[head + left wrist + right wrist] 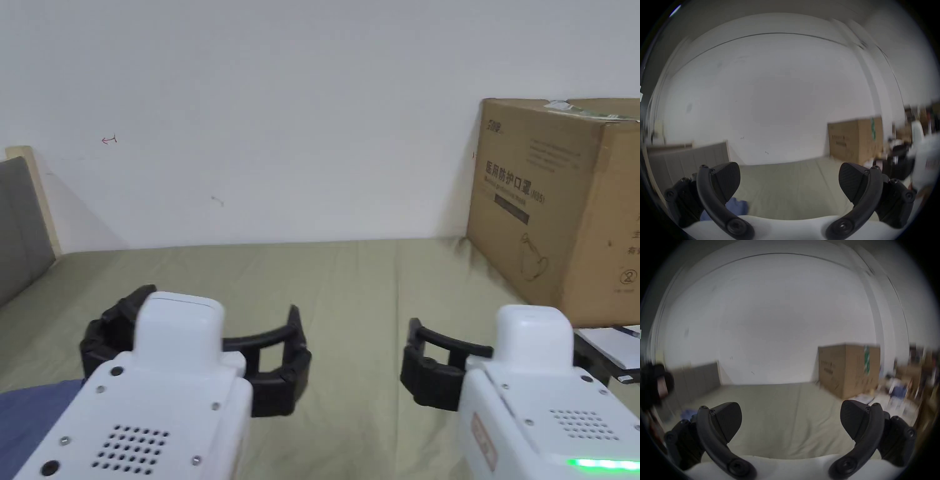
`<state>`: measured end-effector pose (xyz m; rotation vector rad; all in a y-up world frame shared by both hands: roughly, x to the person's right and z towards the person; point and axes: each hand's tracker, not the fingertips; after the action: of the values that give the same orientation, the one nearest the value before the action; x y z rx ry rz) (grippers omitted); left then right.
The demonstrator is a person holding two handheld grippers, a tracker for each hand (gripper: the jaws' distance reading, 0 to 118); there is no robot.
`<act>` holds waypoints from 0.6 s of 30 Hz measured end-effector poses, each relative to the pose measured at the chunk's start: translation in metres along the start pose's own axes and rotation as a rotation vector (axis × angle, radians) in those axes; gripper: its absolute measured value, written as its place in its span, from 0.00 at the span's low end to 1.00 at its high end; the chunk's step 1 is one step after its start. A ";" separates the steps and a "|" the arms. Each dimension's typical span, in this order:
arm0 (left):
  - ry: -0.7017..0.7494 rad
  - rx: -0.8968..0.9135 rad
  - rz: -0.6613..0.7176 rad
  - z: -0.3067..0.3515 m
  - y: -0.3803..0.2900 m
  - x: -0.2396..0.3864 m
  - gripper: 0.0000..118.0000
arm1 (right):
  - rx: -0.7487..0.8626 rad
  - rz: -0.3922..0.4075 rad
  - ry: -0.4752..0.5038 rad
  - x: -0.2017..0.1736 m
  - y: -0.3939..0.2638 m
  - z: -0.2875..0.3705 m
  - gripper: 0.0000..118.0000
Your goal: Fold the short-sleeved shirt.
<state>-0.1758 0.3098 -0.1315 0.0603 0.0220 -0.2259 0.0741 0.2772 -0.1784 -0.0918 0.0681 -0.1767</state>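
Two white hand-held grippers with black jaws hover above an olive-green bed sheet (350,281). The left gripper (789,180) and right gripper (791,420) both gape wide, holding nothing. A crumpled blue short-sleeved shirt (28,415) lies at the sheet's near left edge. A brown cardboard box (556,200) stands at the far right corner.

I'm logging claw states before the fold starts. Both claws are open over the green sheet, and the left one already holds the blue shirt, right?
Not quite. The left claw is open and holds nothing; in the left gripper view the blue shirt lies on the green sheet beside it. The right claw is open too.
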 end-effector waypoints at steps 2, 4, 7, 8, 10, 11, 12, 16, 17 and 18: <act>0.027 -0.010 0.038 0.004 -0.006 0.007 1.00 | -0.006 0.016 -0.044 0.005 -0.009 -0.001 1.00; 0.028 0.008 0.140 0.006 -0.016 0.004 1.00 | 0.045 0.111 -0.103 0.003 -0.010 0.001 1.00; 0.039 -0.017 0.120 0.003 -0.015 -0.001 1.00 | 0.081 0.148 -0.091 -0.002 -0.002 0.007 1.00; 0.049 -0.013 0.119 0.002 -0.014 -0.003 1.00 | 0.094 0.151 -0.089 -0.003 0.002 0.008 1.00; 0.061 -0.003 0.199 0.001 -0.011 -0.010 1.00 | 0.124 0.163 -0.093 -0.007 0.007 0.012 1.00; 0.058 -0.006 0.241 0.000 -0.010 -0.014 1.00 | 0.130 0.175 -0.094 -0.009 0.008 0.013 1.00; 0.041 -0.007 0.284 0.000 -0.010 -0.017 1.00 | 0.142 0.195 -0.092 -0.010 0.010 0.015 1.00; 0.074 -0.035 0.249 0.001 -0.011 -0.015 0.94 | 0.180 0.221 -0.102 -0.016 0.010 0.024 0.95; 0.081 -0.031 0.209 0.002 -0.013 -0.013 0.82 | 0.182 0.220 -0.097 -0.016 0.010 0.025 0.87; 0.098 -0.006 0.167 0.003 -0.015 -0.009 0.47 | 0.181 0.217 -0.093 -0.016 0.010 0.024 0.66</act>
<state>-0.1882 0.2973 -0.1293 0.0668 0.1150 -0.0555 0.0616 0.2918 -0.1541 0.0877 -0.0306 0.0389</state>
